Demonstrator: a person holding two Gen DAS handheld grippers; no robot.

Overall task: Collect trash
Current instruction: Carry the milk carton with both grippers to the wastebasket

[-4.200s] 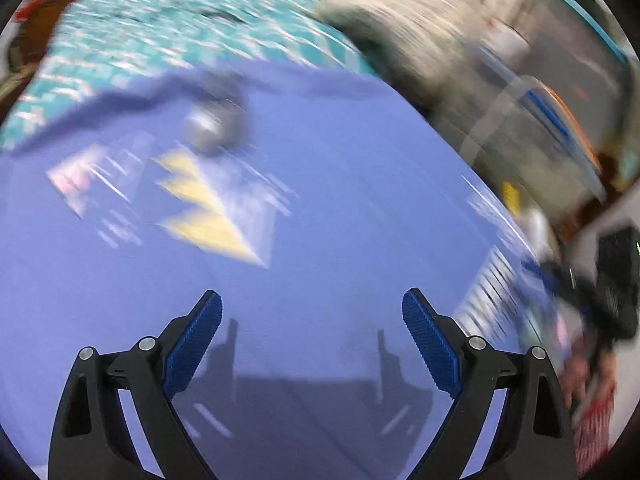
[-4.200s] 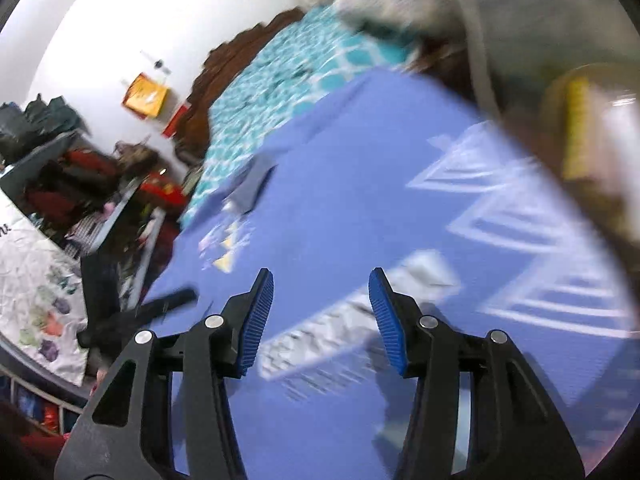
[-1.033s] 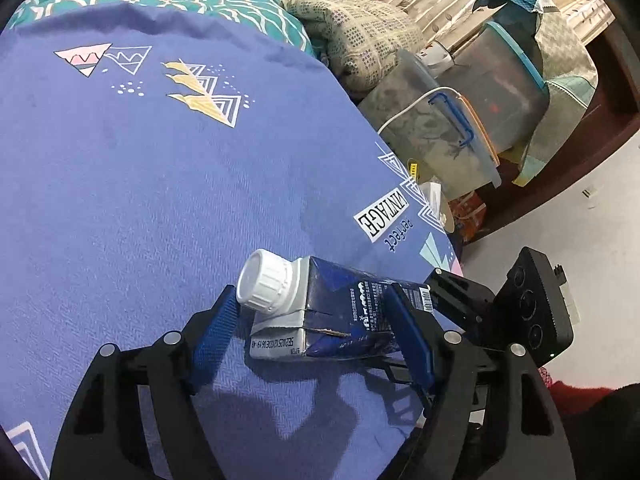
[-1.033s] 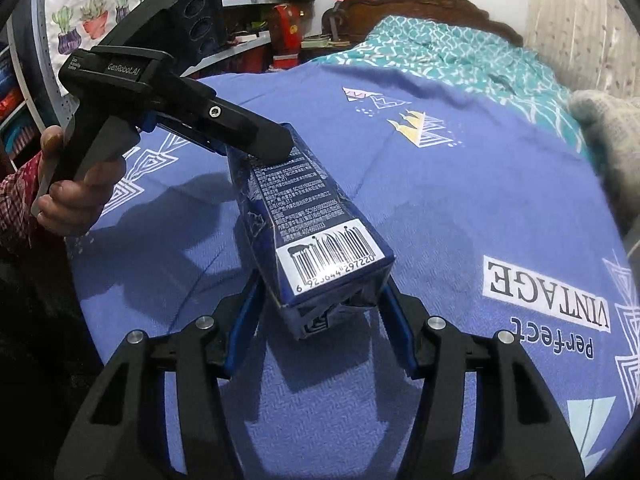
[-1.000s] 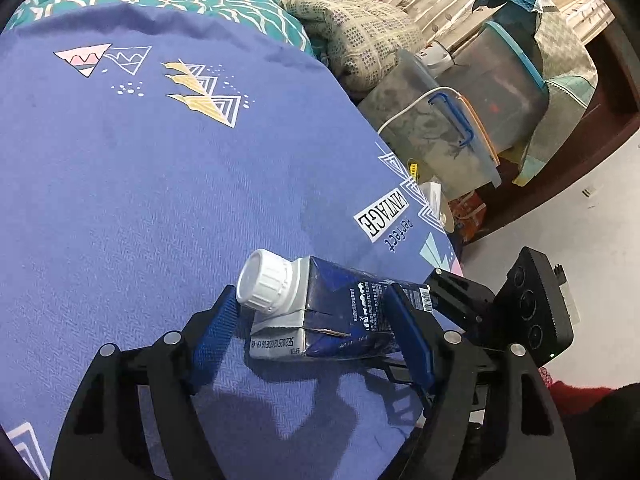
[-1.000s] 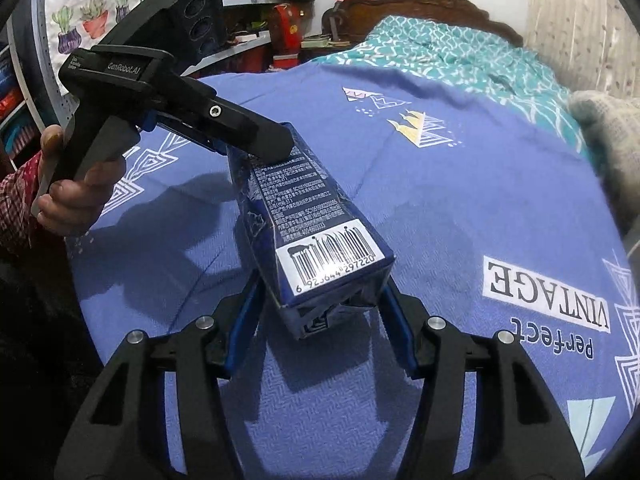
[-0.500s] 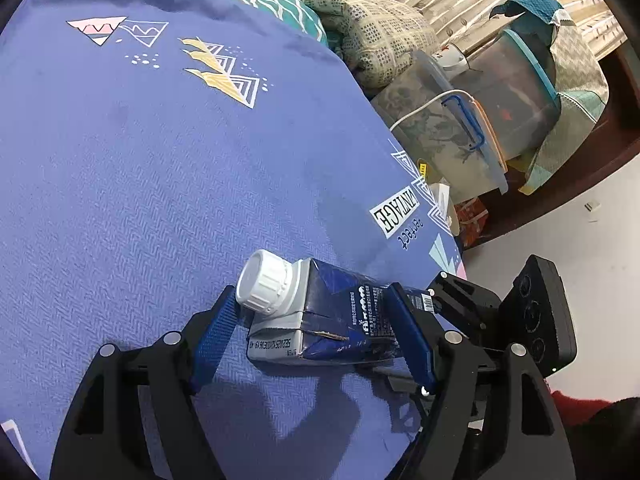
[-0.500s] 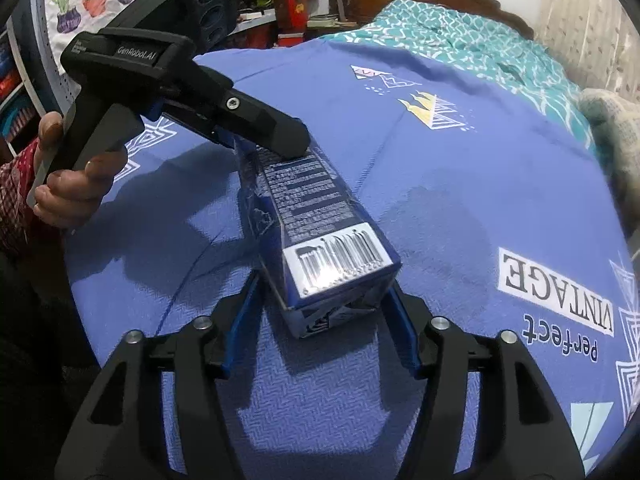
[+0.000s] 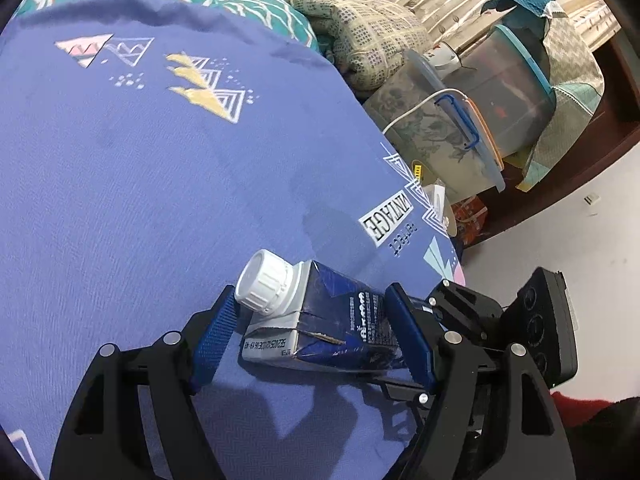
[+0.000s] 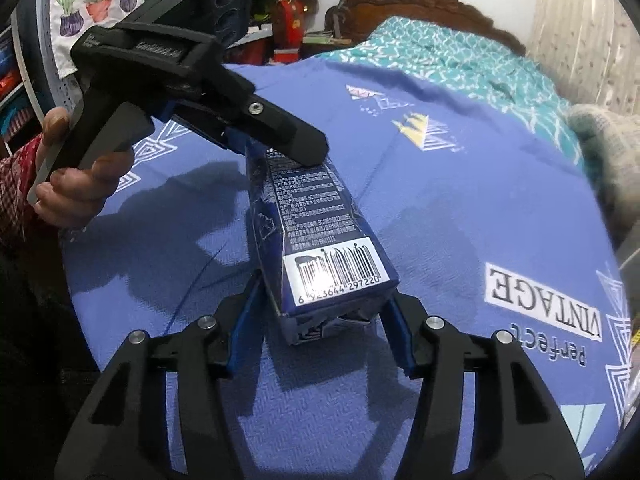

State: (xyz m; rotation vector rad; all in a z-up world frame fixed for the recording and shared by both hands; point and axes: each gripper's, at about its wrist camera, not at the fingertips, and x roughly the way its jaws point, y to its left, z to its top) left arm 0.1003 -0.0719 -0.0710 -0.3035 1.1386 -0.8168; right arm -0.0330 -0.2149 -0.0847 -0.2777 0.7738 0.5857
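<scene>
A dark blue drink carton (image 9: 336,324) with a white screw cap (image 9: 266,282) is held lying on its side just above the blue bedspread (image 9: 140,184). My left gripper (image 9: 312,340) is shut on its cap end. My right gripper (image 10: 320,320) is shut on its base end, where the barcode (image 10: 340,268) faces up. In the right wrist view the carton (image 10: 312,216) runs away from me to the left gripper (image 10: 256,120), held by a hand. In the left wrist view the right gripper's body (image 9: 520,320) shows behind the carton.
The bedspread covers a bed with a teal quilt (image 10: 460,56) and a wooden headboard (image 10: 420,8). Beside the bed stand clear storage bins (image 9: 460,136) and a patterned cushion (image 9: 360,36). Cluttered shelves (image 10: 280,12) line the far wall. Bare floor (image 9: 580,232) lies past the bed's corner.
Both grippers have kept hold of the carton. The view has shifted slightly, with the carton and grippers a little closer to the bed's corner. 4.2 s ago both grippers were open and empty.
</scene>
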